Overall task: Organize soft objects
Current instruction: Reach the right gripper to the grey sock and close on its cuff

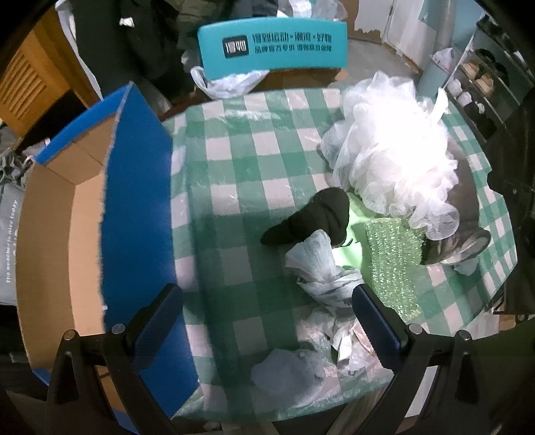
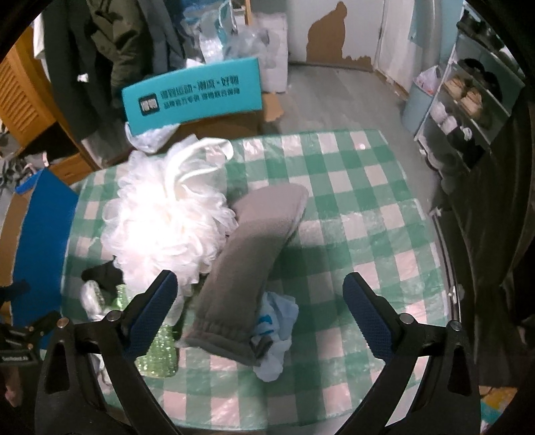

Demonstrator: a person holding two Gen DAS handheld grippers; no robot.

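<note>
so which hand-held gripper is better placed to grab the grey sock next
Right. The right hand-held gripper is open with the grey sock lying between its fingers; the left hand-held gripper faces crumpled plastic instead.

You're working at a worktop (image 2: 351, 187) w/ a green-and-white checked cloth. A teal chair back (image 2: 192, 93) w/ dark print is standing at its far edge. Grey plank floor (image 2: 341, 97) is running back to a pale wall (image 2: 321, 30) w/ paint peeling near the base. On your right, an open shelf unit (image 2: 468, 97) is holding shoes; on your left, dark coats (image 2: 100, 47) are hanging beside a slatted wood cabinet (image 1: 26, 83).
</note>
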